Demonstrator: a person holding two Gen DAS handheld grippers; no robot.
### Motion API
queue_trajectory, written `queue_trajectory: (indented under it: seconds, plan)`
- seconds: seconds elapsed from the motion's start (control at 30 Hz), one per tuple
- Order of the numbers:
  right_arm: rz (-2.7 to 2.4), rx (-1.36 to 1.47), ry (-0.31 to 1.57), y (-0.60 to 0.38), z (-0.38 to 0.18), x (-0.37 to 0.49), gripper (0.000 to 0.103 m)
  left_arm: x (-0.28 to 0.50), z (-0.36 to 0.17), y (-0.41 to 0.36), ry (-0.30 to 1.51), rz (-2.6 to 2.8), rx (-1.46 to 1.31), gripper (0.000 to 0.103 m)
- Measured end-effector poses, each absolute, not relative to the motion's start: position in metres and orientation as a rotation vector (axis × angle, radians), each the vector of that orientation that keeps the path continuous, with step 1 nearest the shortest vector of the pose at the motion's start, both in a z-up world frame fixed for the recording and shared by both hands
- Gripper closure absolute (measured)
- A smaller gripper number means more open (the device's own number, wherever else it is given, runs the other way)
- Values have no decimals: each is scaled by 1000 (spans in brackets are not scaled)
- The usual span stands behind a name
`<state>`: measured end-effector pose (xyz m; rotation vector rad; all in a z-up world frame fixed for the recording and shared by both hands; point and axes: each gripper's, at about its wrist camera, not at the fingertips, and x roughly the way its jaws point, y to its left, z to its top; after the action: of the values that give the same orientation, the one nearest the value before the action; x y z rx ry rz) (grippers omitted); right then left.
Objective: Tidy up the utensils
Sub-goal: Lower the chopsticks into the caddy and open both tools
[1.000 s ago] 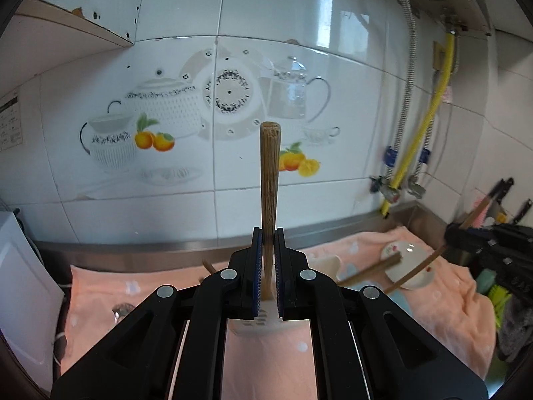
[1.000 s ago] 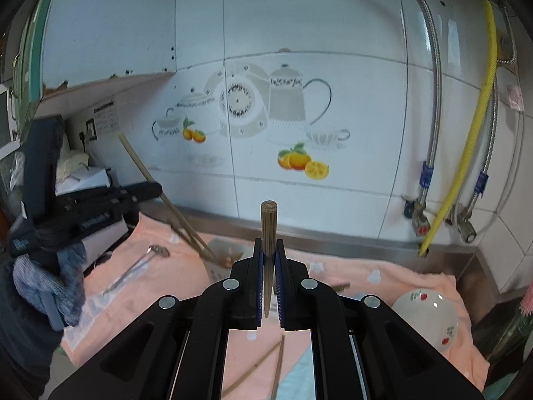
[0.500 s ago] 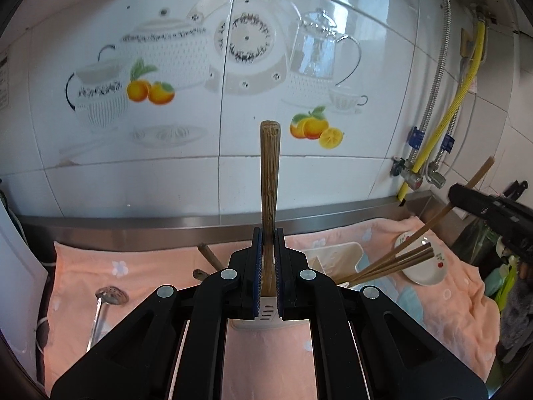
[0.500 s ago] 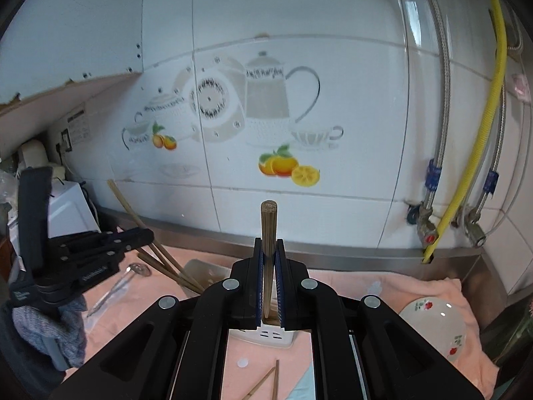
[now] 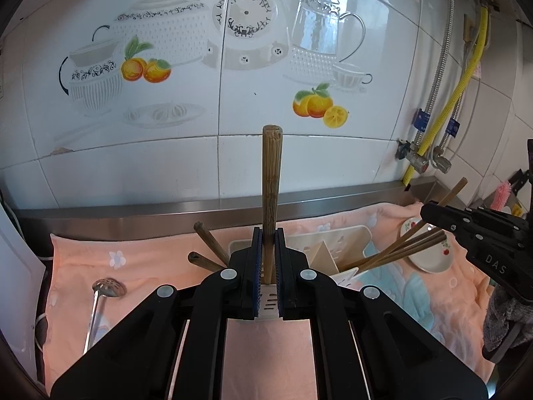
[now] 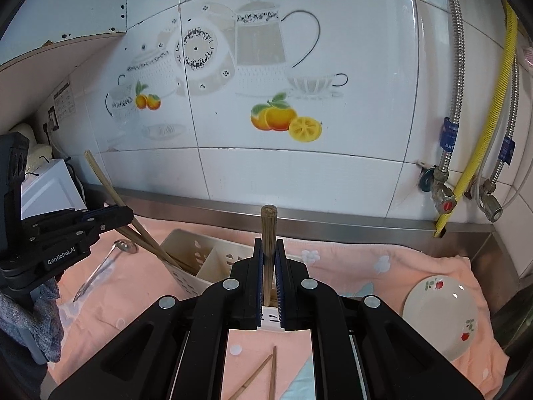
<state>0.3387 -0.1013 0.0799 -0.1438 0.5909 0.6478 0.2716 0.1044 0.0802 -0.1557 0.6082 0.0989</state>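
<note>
Nearest, our left gripper [image 5: 266, 268]: jaws closed tight on upright chopstick bundle [image 5: 271, 193], lower end over cream utensil caddy [image 5: 336, 240] on pink towel [image 5: 133, 253]. Our right gripper [image 6: 266, 268] likewise clamped on second bundle [image 6: 268, 233], tips in caddy. Left view alone shows us two wooden handles [image 5: 205, 236] leaning from caddy. Right view alone shows us loose chopstick pair [image 6: 263, 373] lying on towel close in. Both show metal strainer spoon [image 5: 100, 295], floral saucer [image 6: 439, 310]. Farthest, tiled wall [image 6: 299, 166].
</note>
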Motion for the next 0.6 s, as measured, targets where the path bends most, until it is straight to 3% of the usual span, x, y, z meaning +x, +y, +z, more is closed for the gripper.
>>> queue_trajectory:
  seconds: [0.33, 0.4, 0.53, 0.6]
  plan:
    - [648, -142, 598, -101, 79, 337, 96, 265, 83, 103, 601, 100, -156, 93]
    - [648, -140, 593, -102, 81, 335, 95, 263, 86, 102, 595, 103, -150, 82]
    - [646, -139, 576, -106, 88, 329, 82, 255, 92, 100, 582, 106, -145, 73]
    - [641, -140, 564, -108, 92, 324, 77, 250, 95, 99, 573, 111, -138, 63]
